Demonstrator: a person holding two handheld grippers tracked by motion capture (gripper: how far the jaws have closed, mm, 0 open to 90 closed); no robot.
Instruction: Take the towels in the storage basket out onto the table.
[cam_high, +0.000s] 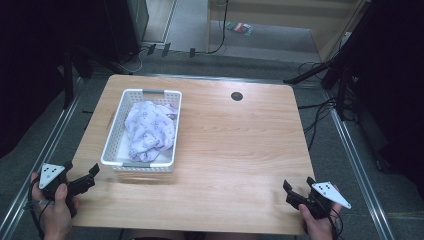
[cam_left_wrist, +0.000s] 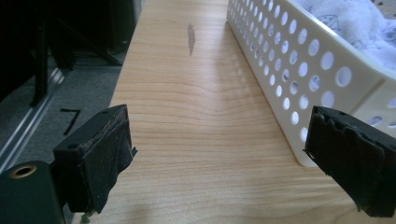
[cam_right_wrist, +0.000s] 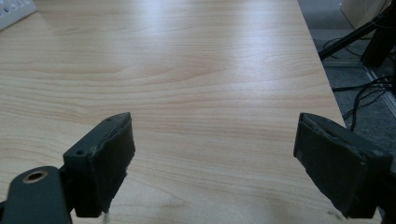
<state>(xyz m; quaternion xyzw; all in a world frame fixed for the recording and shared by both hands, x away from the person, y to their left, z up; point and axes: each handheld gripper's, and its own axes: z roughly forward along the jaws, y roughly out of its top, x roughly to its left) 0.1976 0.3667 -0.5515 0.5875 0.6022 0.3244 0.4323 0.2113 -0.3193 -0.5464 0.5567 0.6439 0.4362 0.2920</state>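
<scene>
The work looks not yet started: the crumpled pale cloth (cam_high: 150, 131) lies untouched inside the white basket (cam_high: 112, 147) on the left part of the counter (cam_high: 235, 145). The left gripper (cam_high: 86, 181) waits near the basket's near left corner, jaws wide apart and empty. The right gripper (cam_high: 296, 194) rests at the near right edge, jaws also apart and empty. The wooden surface is otherwise bare; the room around is dark, with cables on the grey floor (cam_high: 280, 60).

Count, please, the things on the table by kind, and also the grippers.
Basket: 1
Cloth, lying in the basket: 1
Grippers: 2, the left gripper and the right gripper, both open and empty, at the near table edge
Total: 4
</scene>
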